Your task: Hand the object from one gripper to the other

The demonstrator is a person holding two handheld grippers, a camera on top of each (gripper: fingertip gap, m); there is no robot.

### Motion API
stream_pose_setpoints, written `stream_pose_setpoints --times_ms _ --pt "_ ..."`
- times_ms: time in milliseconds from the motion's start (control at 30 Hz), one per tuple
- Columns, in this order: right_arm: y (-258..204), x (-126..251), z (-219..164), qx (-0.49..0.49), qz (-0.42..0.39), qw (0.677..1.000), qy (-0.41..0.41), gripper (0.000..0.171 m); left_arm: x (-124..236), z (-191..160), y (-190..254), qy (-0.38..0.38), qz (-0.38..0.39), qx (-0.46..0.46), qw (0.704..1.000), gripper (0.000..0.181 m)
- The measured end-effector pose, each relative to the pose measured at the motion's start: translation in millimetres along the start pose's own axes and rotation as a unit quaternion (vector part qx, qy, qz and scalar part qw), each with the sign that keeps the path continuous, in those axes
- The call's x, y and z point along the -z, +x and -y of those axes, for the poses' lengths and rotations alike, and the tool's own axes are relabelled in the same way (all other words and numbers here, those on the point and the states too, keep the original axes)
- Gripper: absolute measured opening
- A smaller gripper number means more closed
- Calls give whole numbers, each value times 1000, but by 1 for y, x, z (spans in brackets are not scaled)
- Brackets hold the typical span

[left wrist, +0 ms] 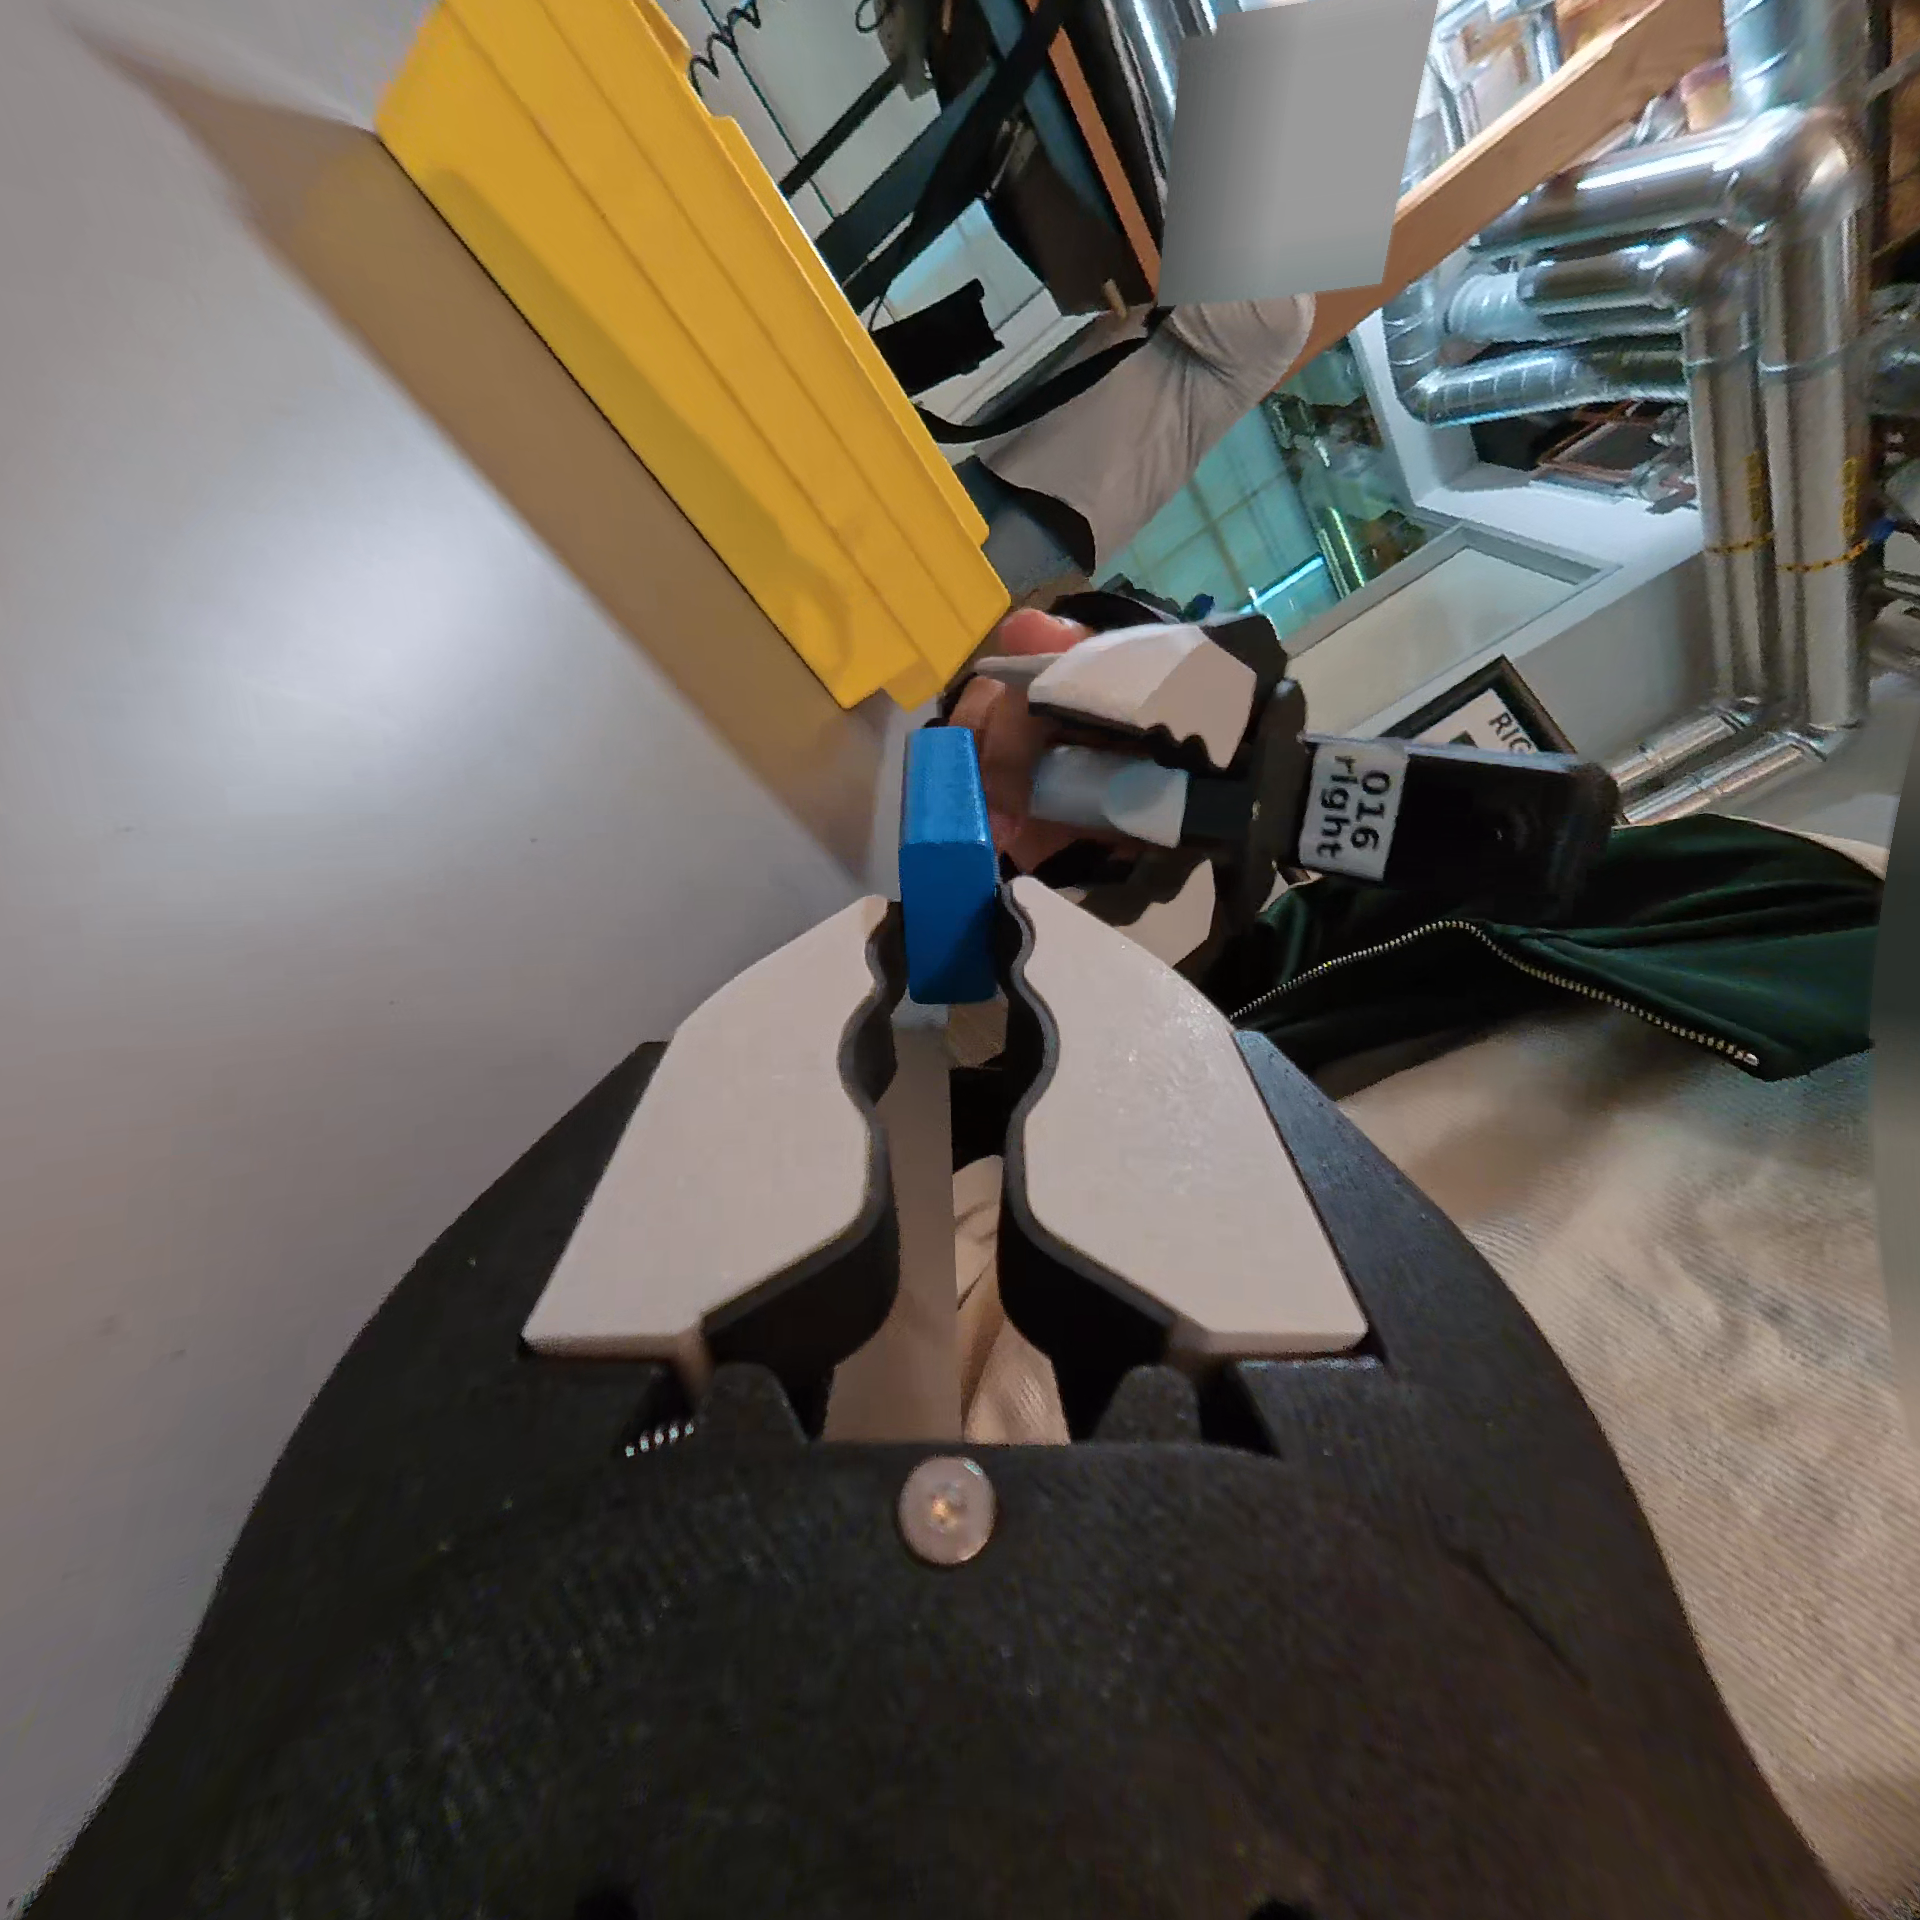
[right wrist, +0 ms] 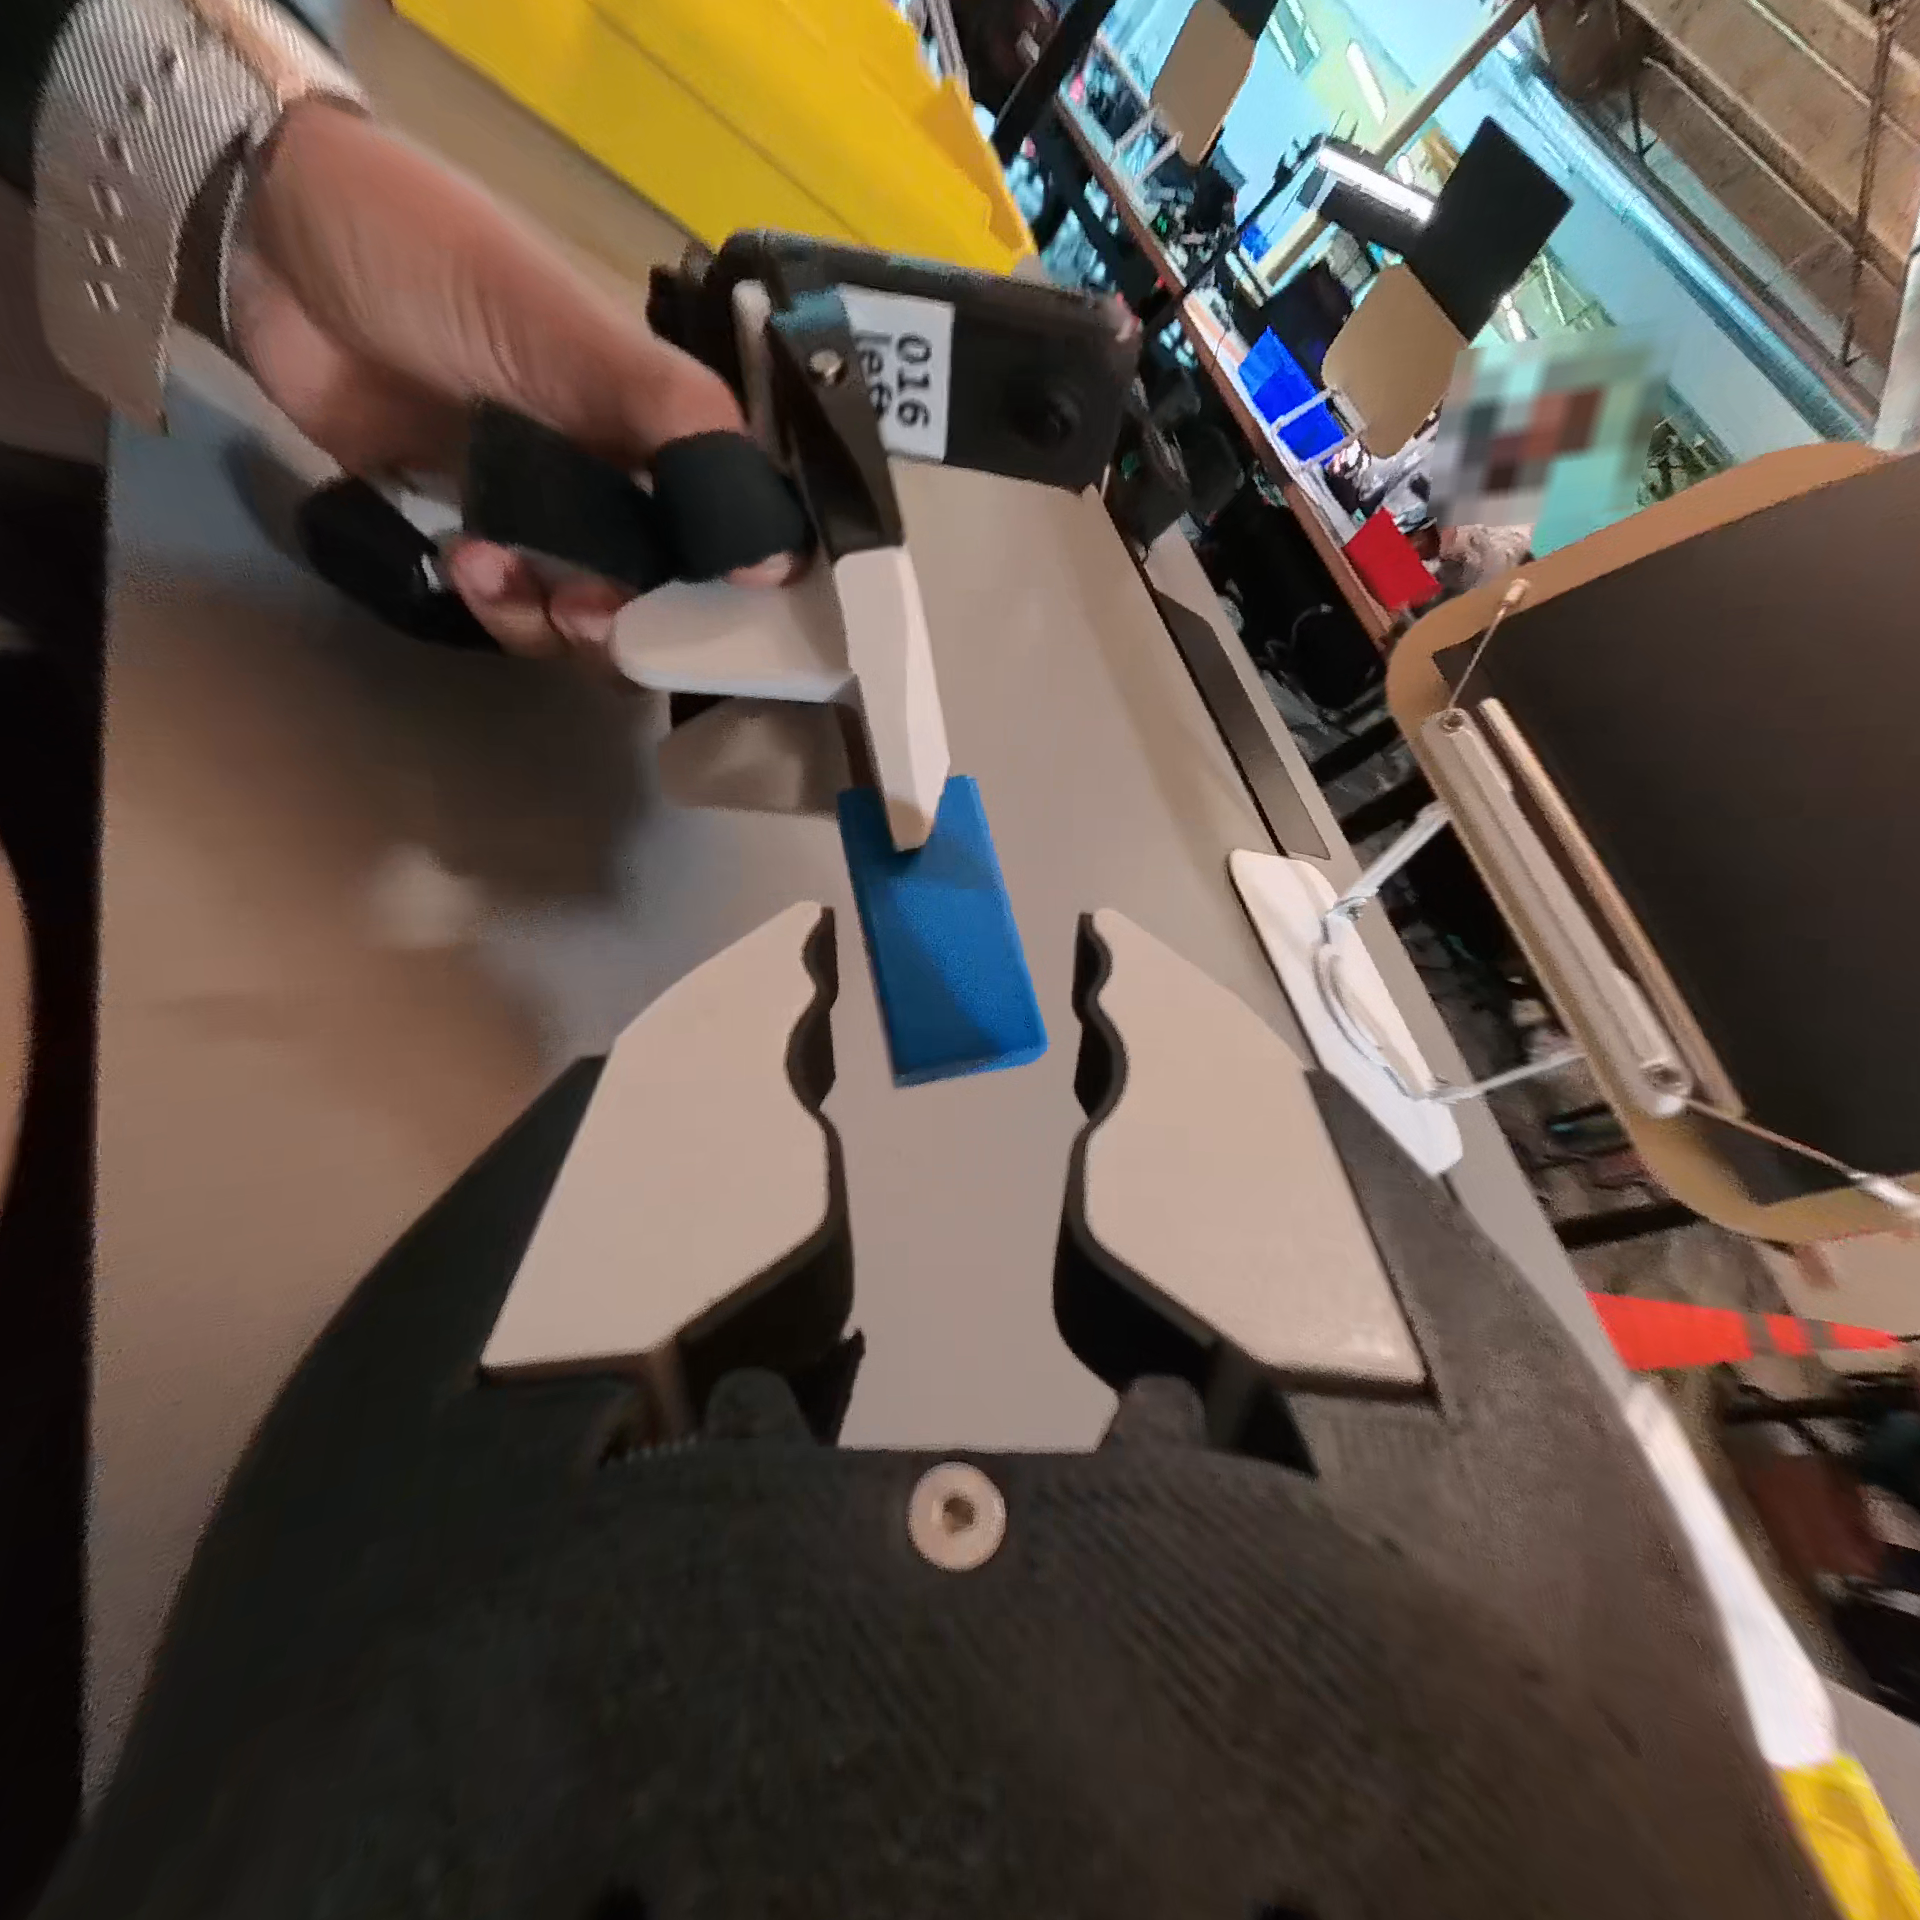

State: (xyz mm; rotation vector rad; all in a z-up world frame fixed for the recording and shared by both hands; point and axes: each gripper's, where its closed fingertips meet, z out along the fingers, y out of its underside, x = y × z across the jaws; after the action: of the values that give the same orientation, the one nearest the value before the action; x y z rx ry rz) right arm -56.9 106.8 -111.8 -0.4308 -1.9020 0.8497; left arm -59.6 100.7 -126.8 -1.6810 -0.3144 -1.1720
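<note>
A blue block (left wrist: 943, 873) is clamped between the fingertips of my left gripper (left wrist: 948, 920), which is shut on its near end and holds it above the pale table. In the right wrist view the same block (right wrist: 940, 940) hangs from the left gripper's fingers (right wrist: 899, 717), its free end reaching in between the fingertips of my right gripper (right wrist: 954, 951). The right gripper is open, with a gap on each side of the block, and does not touch it. In the left wrist view the right gripper (left wrist: 1091, 748) shows beyond the block, held in a hand.
A yellow bin (left wrist: 675, 312) stands on the table (left wrist: 260, 727) behind the grippers; it also shows in the right wrist view (right wrist: 748, 104). A white plate with a wire clip (right wrist: 1340, 997) lies at the table's right edge. A person in a dark green jacket (left wrist: 1558, 966) is at the right.
</note>
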Motion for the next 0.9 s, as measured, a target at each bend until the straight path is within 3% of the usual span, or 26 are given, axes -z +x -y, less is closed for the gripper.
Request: stream_pose_setpoints --times_ms 33,267,400,533,633,767,900 --pt "-2 -1 -1 23 -5 1000 -15 43 1 1 -1 1 4 1 1000 16" --pt "-13 -10 -10 176 -39 977 -113 31 0 2 -6 14 33 -2 999 16" --pt "-7 -11 -14 246 -76 953 -157 34 -4 5 4 52 -20 75 996 16" --pt "0 -9 -10 321 -111 925 -168 21 -6 4 10 80 -91 195 973 17" --pt "1 -8 -11 354 -118 911 -173 19 -7 2 12 85 -112 229 963 17" --pt "7 -3 -5 312 -128 929 -154 17 -6 8 23 83 -133 193 969 22" --pt "21 3 -5 159 -122 974 -109 17 0 22 24 129 -121 135 975 45"
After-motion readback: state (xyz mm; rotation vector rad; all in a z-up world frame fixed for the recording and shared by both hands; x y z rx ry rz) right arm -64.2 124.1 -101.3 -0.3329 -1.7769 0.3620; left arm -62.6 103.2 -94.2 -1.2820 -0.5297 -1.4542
